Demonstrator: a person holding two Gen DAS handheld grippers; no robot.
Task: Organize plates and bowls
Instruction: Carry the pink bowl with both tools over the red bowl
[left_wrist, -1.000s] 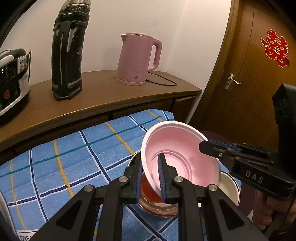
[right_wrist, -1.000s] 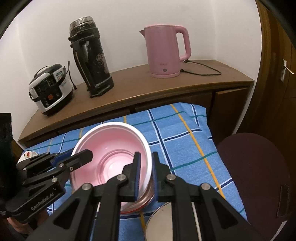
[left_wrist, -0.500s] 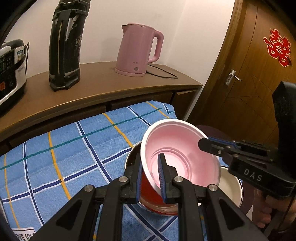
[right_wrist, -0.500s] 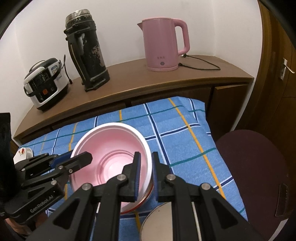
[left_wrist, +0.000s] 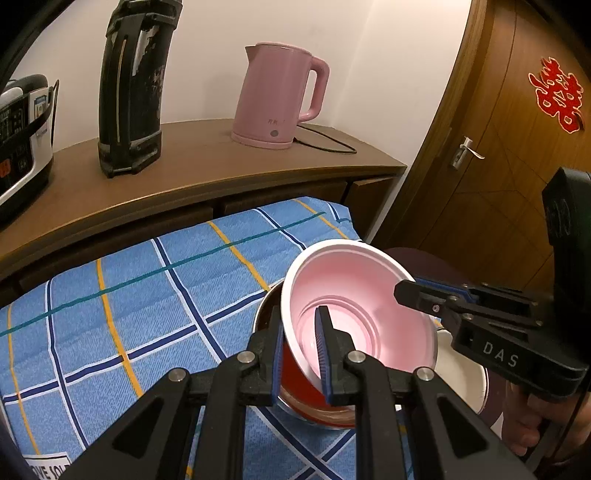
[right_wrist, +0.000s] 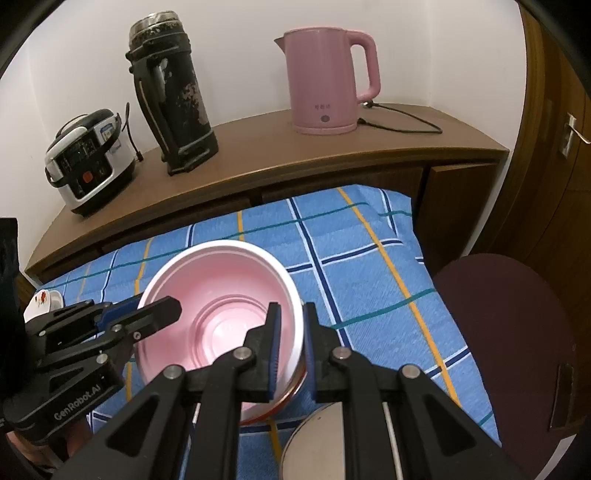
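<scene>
A pink bowl with a white rim (left_wrist: 354, 306) is held tilted over a red bowl (left_wrist: 301, 387) that sits in a metal bowl on the blue checked cloth (left_wrist: 129, 306). My left gripper (left_wrist: 300, 354) is shut on the pink bowl's near rim. My right gripper (right_wrist: 291, 347) is shut on the opposite rim of the pink bowl (right_wrist: 221, 306); it shows at the right in the left wrist view (left_wrist: 406, 291). A white bowl (left_wrist: 461, 380) stands right of the stack. A metal dish (right_wrist: 332, 443) lies under my right gripper.
A wooden sideboard (right_wrist: 332, 158) behind the cloth carries a pink kettle (right_wrist: 328, 81), a black flask (right_wrist: 173, 103) and a rice cooker (right_wrist: 88, 158). A dark round stool (right_wrist: 506, 332) stands at the right. A small flowered dish (right_wrist: 42, 301) lies at the left. A wooden door (left_wrist: 517, 147) is at the right.
Both grippers and the pink bowl have moved a little nearer and lower over the stack; the grips are unchanged.
</scene>
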